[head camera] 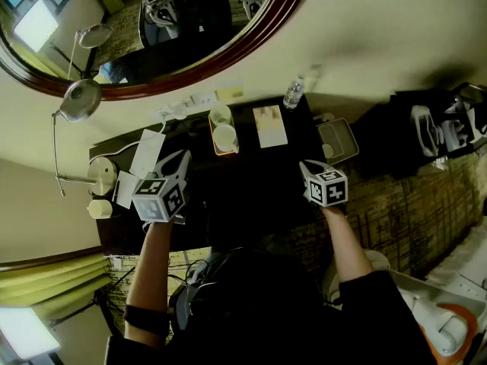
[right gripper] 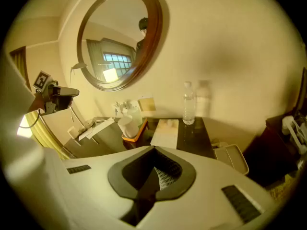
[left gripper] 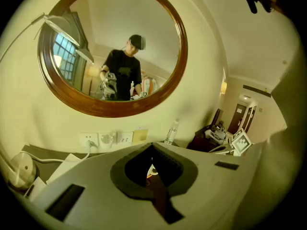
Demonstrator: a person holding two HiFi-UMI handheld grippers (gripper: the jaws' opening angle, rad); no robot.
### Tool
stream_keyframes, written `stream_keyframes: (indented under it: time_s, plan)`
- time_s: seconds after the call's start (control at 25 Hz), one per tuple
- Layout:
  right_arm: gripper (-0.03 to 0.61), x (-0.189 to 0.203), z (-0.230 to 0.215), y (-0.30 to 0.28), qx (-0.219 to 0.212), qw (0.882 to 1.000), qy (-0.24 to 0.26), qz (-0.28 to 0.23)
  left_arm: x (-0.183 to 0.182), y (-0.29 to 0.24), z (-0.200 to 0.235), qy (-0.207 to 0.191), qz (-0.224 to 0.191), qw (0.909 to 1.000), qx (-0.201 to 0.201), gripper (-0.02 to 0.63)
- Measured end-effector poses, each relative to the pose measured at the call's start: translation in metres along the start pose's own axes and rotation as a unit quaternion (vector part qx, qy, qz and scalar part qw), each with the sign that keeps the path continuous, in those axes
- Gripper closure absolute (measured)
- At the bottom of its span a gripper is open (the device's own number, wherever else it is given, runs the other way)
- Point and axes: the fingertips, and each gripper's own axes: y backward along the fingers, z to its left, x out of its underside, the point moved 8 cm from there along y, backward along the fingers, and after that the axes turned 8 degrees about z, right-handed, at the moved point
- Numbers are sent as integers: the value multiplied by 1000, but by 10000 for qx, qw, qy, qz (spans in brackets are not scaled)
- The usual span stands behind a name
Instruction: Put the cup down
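bottle [head camera: 294, 92] label illegible; two white cups [head camera: 225, 137] in orange tray [head camera: 212, 139]

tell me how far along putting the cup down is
Done, it seems: the cups stand in the orange tray on the desk. In hand: nothing; the left hand-held gripper and right hand-held gripper are both shut and empty, short of the tray. Left: nothing visible.

A water bottle [head camera: 294, 92] stands near the round mirror [head camera: 152, 29].
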Motion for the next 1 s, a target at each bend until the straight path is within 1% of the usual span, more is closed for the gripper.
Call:
stream_keyframes:
  time_s: [0.2, 0.32, 0.44, 0.64, 0.8, 0.84, 0.96, 1.0]
  plan:
    - [578, -35, 36, -3, -315, 9973, 466, -473, -1, 23, 15, -112, -296, 9992, -250, 614]
    - [577, -58, 61, -3, -548, 9921, 798, -802, 0, 39, 22, -296, -463, 9973, -496, 614]
    - [577, -72, 81, -5, -745, 9867, 1044, -1001, 8, 52, 29, -408, -585, 9950, -706, 614]
    - [577, -71, 99, -13, -911, 9825, 1300, -969, 19, 58, 38, -326, -575, 9948, -781, 614]
    - [577, -68, 105, -17, -913, 9829, 1311, -915, 22, 57, 39, -350, -548, 9949, -777, 614]
    - [548, -67, 105, -19, -843, 9833, 1330, -914, 23, 57, 38, -345, -542, 9949, -775, 614]
    - [538, -65, 105, -28, -685, 9825, 1518, -833, 25, 54, 36, -365, -509, 9953, -740, 614]
    - [508, -64, 105, -32, -702, 9816, 1588, -791, 26, 52, 35, -389, -504, 9954, -722, 614]
